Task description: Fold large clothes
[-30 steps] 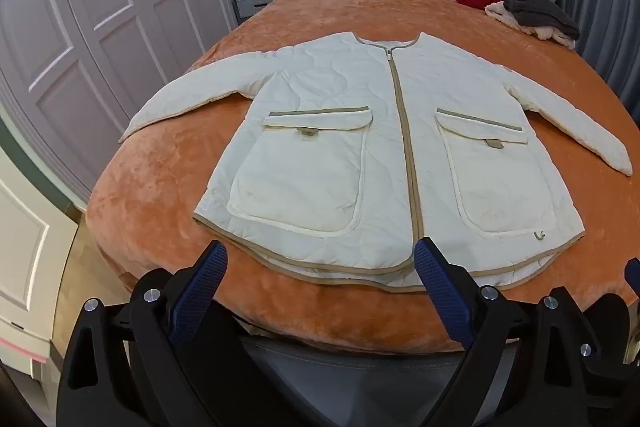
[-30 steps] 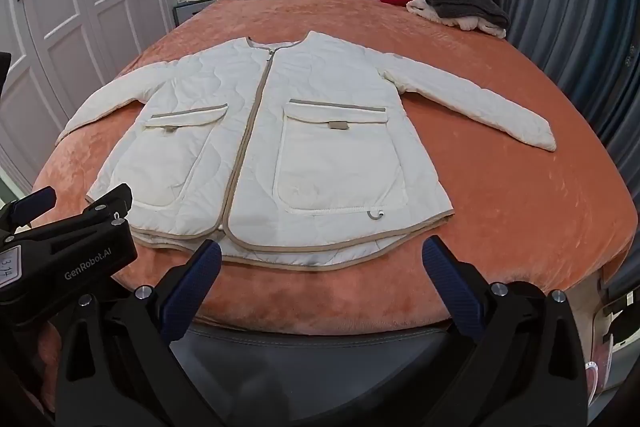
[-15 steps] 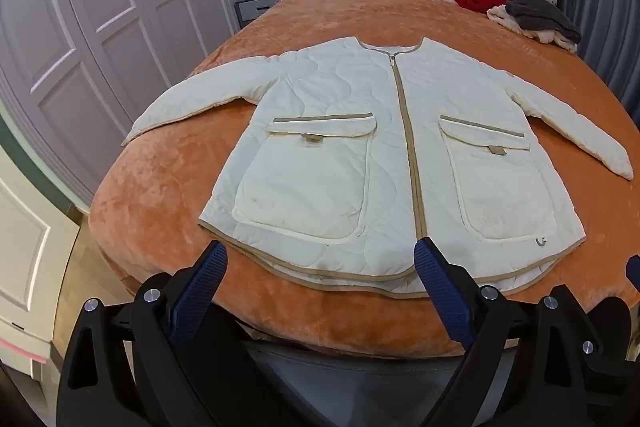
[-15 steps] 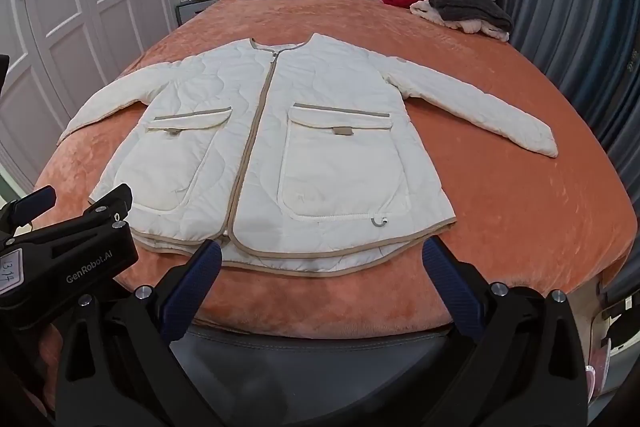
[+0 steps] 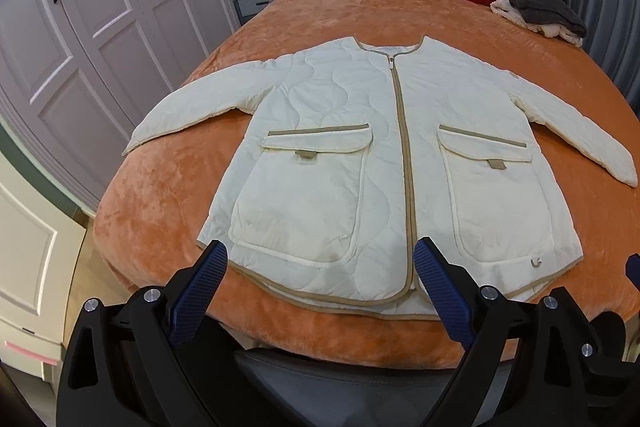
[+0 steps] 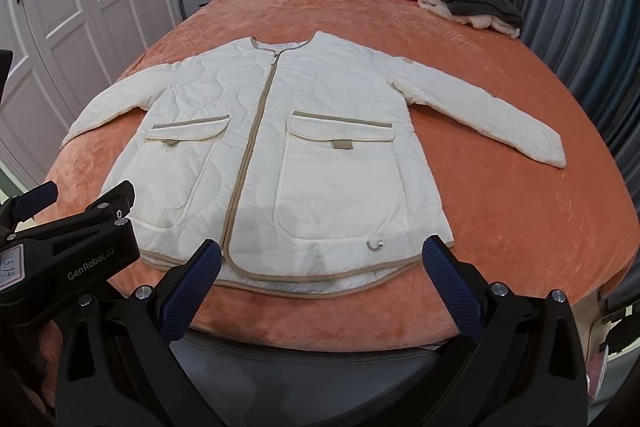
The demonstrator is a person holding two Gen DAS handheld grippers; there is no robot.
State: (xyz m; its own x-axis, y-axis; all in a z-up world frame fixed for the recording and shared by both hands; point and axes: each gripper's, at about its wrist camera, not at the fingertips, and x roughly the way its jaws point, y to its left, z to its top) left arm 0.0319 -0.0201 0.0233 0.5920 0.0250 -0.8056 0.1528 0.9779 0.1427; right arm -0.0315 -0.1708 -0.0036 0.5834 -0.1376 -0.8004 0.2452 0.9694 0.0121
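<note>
Ahead: quilted jacket flat on bed, hem nearest, zipper running up-frame. Left gripper and right gripper wide open, empty, short of hem.

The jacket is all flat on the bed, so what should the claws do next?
Probably reach each open claw to a sleeve and fold it in over the jacket: it lies zipped and flat, both sleeves spread wide, neither claw holding anything.

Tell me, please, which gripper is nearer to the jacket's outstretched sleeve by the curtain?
Right. The right gripper hangs over the hem nearer that sleeve; the left gripper sits across the zipper, toward the wardrobe side.
</note>
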